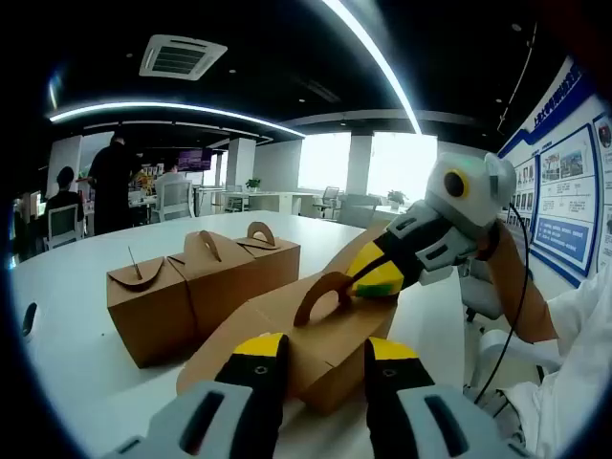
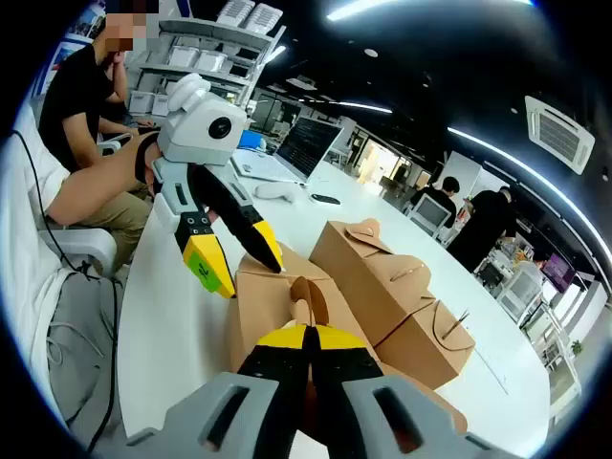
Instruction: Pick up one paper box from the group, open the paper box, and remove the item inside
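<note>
A brown paper box point(image 1: 320, 330) lies tilted on the white table point(image 1: 76, 344), apart from a row of three similar boxes point(image 1: 206, 277). My right gripper point(image 2: 308, 337) is shut on the box's arched handle flap point(image 2: 308, 296); it enters the left gripper view from the right point(image 1: 368, 277), pinching that handle point(image 1: 325, 287). My left gripper point(image 1: 322, 351) is open, its yellow-tipped jaws at the box's near end. Seen from the right gripper view, the left gripper point(image 2: 237, 263) straddles the box's point(image 2: 263, 296) far edge, one fingertip point(image 2: 268, 256) on the cardboard. The box's contents are hidden.
The other boxes point(image 2: 397, 282) stand close beyond the held one. A laptop point(image 2: 301, 148) and small items sit further along the table point(image 2: 177, 325). A seated person point(image 2: 81, 105) and chairs are beside the table; other people point(image 1: 110, 182) stand far off.
</note>
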Demonstrator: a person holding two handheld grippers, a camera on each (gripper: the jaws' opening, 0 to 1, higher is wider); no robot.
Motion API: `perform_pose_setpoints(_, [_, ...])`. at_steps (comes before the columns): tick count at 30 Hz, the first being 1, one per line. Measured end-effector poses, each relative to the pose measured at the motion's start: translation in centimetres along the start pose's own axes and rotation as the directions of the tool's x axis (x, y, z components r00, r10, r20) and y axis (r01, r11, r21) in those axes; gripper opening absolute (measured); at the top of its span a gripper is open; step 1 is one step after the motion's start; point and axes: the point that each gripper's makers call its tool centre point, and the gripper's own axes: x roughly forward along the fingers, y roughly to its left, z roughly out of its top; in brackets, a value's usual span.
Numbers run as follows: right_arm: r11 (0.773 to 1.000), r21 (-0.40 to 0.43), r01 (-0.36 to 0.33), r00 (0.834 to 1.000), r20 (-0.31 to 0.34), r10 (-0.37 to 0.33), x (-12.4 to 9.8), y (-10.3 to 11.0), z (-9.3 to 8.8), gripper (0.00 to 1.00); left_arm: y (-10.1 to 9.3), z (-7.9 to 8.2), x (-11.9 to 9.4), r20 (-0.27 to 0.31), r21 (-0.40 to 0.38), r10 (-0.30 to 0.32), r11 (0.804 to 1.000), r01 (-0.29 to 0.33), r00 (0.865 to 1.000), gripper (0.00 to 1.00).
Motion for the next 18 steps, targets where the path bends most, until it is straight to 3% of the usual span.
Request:
perform_pose_setpoints(5, [1.0,0.0,0.007,1.0,0.006,-0.007,-0.2,-0.1,0.1,0.03,-0.2,0.0,0.0,-0.001,0.008,-0.005,1.0,0.005,1.0,0.37])
perform_pose_setpoints(12, [1.0,-0.006,0.012,1.0,0.012,-0.012,-0.3,-0.1,0.4,0.03,-1.3,-0.1,0.3,-0.039,0.147,0.014,0.989,-0.008,0.999,0.47])
perform_pose_setpoints(18, [1.0,-0.021,0.007,1.0,0.021,-0.006,-0.5,0.1,0.7,0.03,-1.4,0.0,0.6,-0.039,0.209,0.039,0.977,-0.03,0.998,0.52])
